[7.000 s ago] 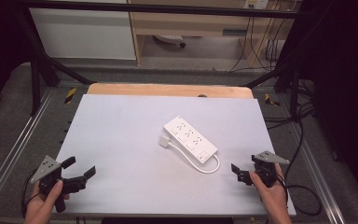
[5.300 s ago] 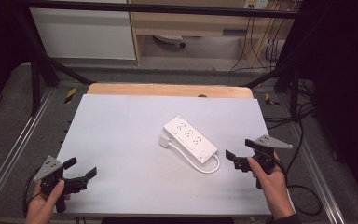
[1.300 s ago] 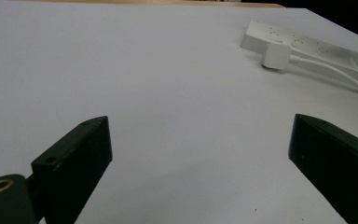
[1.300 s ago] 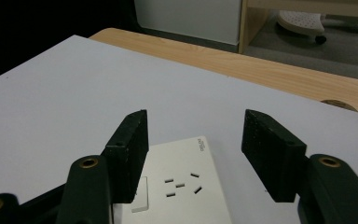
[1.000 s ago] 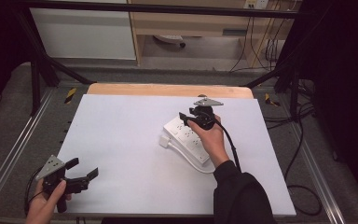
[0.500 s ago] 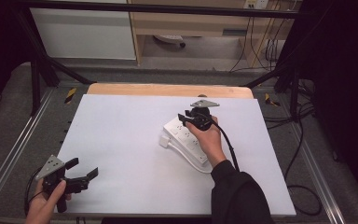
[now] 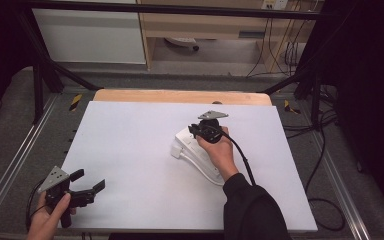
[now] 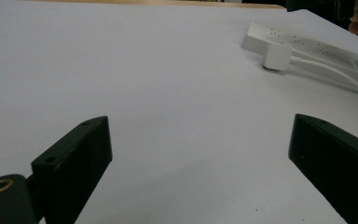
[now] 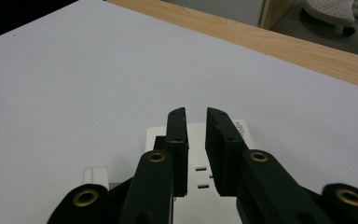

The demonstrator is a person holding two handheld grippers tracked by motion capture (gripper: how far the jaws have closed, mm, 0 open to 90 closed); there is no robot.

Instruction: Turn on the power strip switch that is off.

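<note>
Over the far end of the power strip (image 7: 196, 152), the right gripper (image 9: 196, 122) is held with its jaws drawn close together, a narrow gap left between them; they have just been closing, and nothing is seen clamped between the pads, the strip's sockets showing below and between them in the right gripper view. Whether the jaw tips touch the strip cannot be told. In the high view the gripper is carried by the right hand (image 7: 219, 150), which is stretched out above the strip, the dark sleeve (image 7: 252, 207) trailing back to the near edge. The strip lies flat near the middle of the white table (image 7: 130, 145), set at a slant, with its white plug (image 8: 277, 56) just beside it. Well apart, at the near left corner, the left gripper (image 7: 86, 186) is held by the left hand (image 7: 50, 220) with its jaws spread wide over bare table.
</note>
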